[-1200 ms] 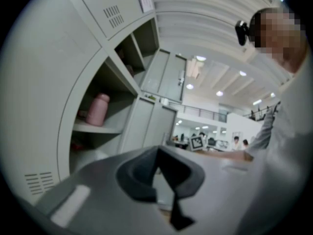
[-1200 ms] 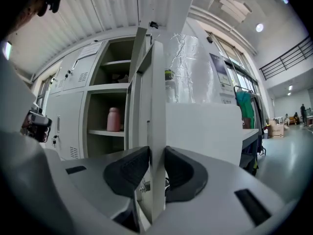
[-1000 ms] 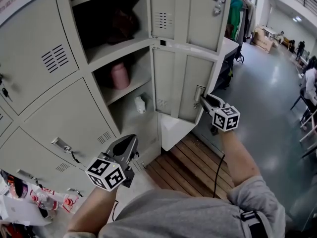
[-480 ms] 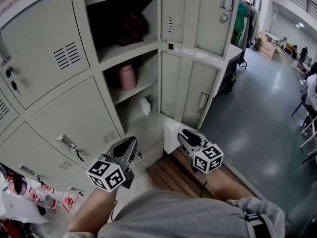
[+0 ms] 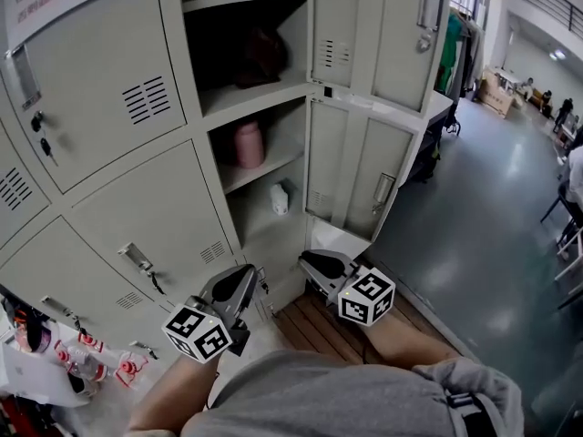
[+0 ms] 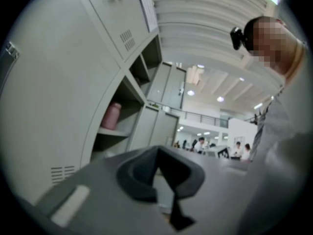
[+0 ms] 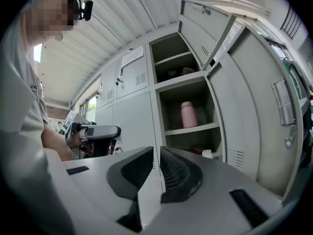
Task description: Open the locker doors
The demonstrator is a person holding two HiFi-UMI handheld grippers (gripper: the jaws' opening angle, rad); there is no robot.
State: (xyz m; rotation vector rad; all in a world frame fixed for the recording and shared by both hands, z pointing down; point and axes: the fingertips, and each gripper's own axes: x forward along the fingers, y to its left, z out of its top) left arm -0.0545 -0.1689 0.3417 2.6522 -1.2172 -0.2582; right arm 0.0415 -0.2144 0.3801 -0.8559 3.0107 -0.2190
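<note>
The grey lockers (image 5: 100, 71) fill the left of the head view. Two doors on the right column stand swung open: an upper one (image 5: 378, 25) and a middle one (image 5: 364, 167) with a latch handle (image 5: 383, 189). Behind them, a pink bottle (image 5: 250, 144) stands on a shelf and a white bottle (image 5: 280, 198) below it. My right gripper (image 5: 316, 264) hangs low in front of the open compartment, away from the door; its jaws are closing with a thin gap and nothing between them (image 7: 156, 151). My left gripper (image 5: 237, 287) is shut and empty, near a closed lower door (image 5: 155, 217).
A slatted wooden platform (image 5: 319, 326) lies at the lockers' foot. Clutter with red and white items (image 5: 82, 367) sits at the lower left. Keys hang from a closed door's lock (image 5: 41, 130). Grey floor (image 5: 492, 226) stretches right, with a clothes rack (image 5: 453, 35) and people far off.
My right gripper has left the middle door's latch handle and drawn back down and left toward my body. The left gripper has barely moved.
</note>
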